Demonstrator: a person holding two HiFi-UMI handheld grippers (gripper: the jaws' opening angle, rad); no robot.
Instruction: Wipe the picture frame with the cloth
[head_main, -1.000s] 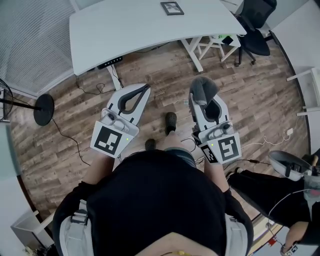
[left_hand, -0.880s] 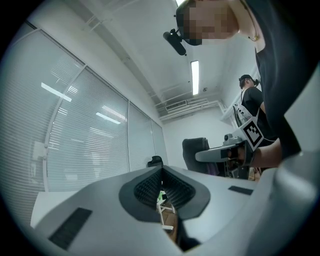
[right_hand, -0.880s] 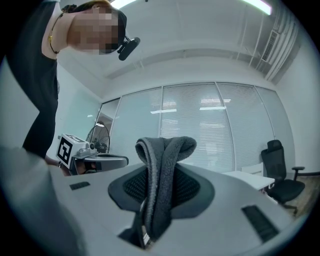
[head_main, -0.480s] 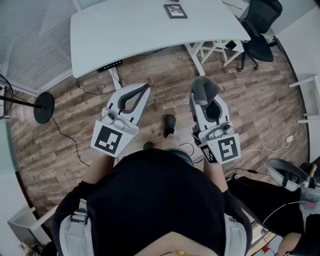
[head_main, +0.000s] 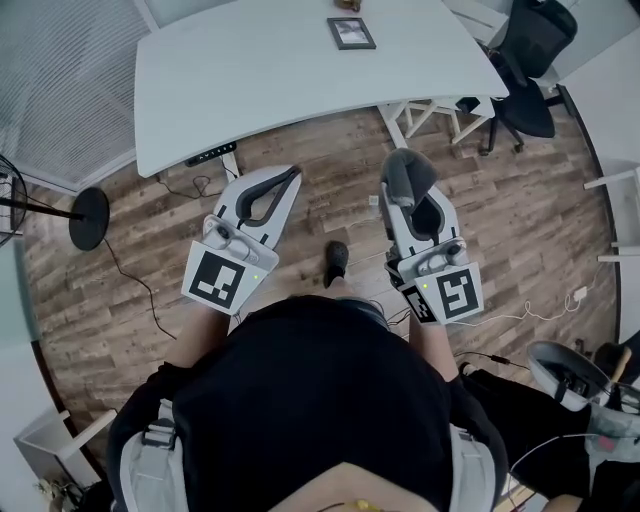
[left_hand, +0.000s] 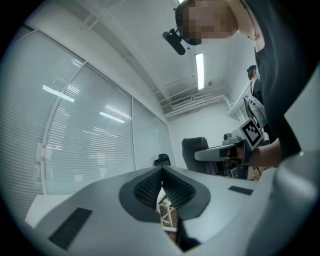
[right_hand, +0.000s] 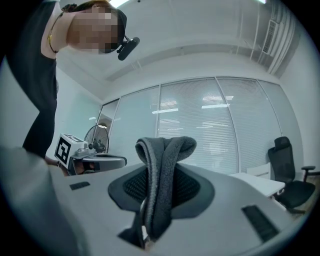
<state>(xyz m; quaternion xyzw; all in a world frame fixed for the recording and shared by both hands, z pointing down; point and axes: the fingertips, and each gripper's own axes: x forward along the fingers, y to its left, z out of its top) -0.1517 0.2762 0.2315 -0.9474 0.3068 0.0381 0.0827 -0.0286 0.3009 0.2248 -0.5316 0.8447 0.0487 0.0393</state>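
White table (head_main: 260, 75) bears picture frame (head_main: 351, 33); right tool (head_main: 409, 198) clamps grey cloth (head_main: 408, 172)

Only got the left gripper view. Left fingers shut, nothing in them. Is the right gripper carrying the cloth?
Observer: Yes, the right gripper is shut on a folded grey fleece cloth that sticks up past its fingers.
Operator: Frame?
Observer: A small dark-bordered picture frame lies flat on the white table ahead.
Operator: Reached it?
Observer: No. The left gripper and the right one are over the brown wood-plank floor, short of the table.
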